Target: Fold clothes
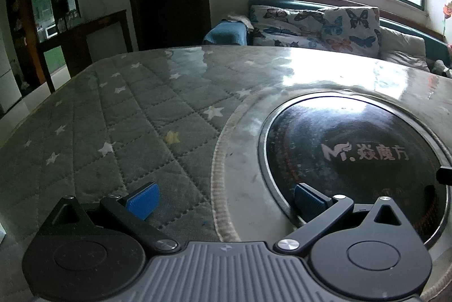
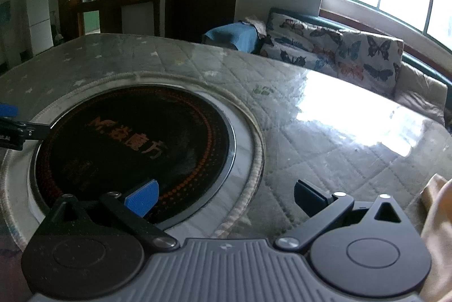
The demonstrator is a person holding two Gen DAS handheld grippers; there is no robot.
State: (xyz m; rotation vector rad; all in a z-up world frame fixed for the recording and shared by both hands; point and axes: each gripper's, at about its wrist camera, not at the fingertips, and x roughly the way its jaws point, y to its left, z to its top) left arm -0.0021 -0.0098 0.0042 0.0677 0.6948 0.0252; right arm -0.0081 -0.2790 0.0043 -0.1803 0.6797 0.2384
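Quilted star-print cover (image 1: 118, 115) spreads over our table (image 2: 353, 115), ringing a round black cooktop (image 2: 132, 138). Both our left tongs (image 1: 223, 200) and right tongs (image 2: 226, 197) hang spread apart, gripping nothing. An orange-tan garment (image 2: 436, 217) lies just right of the right tongs.

The desk (image 1: 254, 70) is covered by a grey-green quilted cloth (image 1: 127, 118) with pale stars, under a glossy clear sheet that mirrors the window. A round black cooktop (image 2: 132, 143) with a metal rim is set into the desk's middle, ringed by a bare pale band where the cloth is cut away in a circle. At the desk's near right edge, in the right wrist view, a tan piece of fabric (image 2: 435, 206) shows, blurred.
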